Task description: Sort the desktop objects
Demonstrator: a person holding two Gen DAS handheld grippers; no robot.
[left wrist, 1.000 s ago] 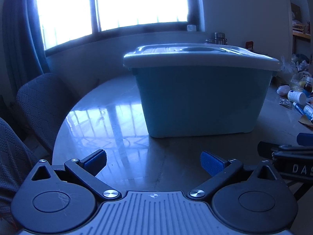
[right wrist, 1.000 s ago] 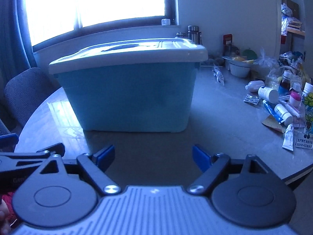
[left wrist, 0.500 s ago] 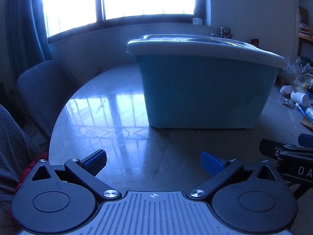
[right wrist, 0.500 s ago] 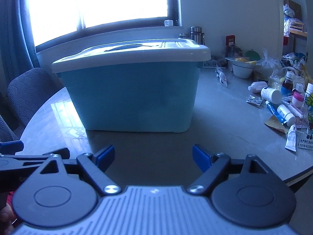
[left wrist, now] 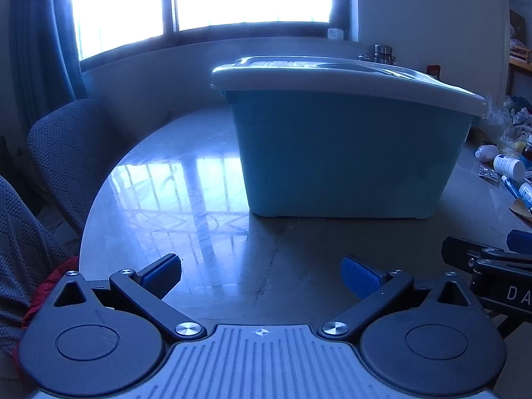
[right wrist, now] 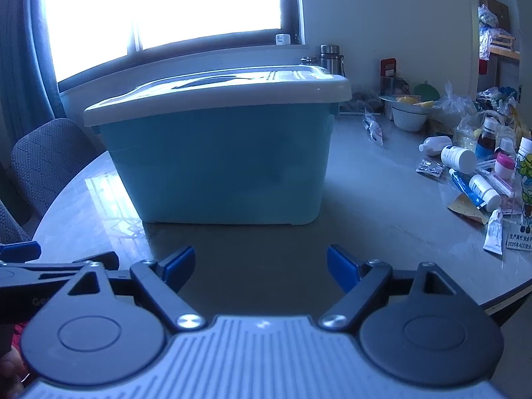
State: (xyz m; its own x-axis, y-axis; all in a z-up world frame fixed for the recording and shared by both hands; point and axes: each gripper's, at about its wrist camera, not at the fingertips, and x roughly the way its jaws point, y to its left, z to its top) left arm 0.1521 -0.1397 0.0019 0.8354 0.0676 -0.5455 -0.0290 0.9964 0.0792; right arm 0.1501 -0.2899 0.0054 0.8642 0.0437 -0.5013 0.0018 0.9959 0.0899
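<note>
Both grippers, left [left wrist: 261, 274] and right [right wrist: 260, 266], hang spread and empty before the bin [right wrist: 219, 156], whose lid [right wrist: 216, 94] is on. The bottles [right wrist: 465, 166] lie scattered well right; a one-sided lift could tip the lid or drag the bin.

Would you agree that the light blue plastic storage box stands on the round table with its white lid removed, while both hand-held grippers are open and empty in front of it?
Not quite: the white lid is on, closing the light blue plastic storage box, as the right wrist view shows. The rest holds: the box stands on the round table, and the left hand-held gripper and right hand-held gripper are open and empty in front of it.
</note>
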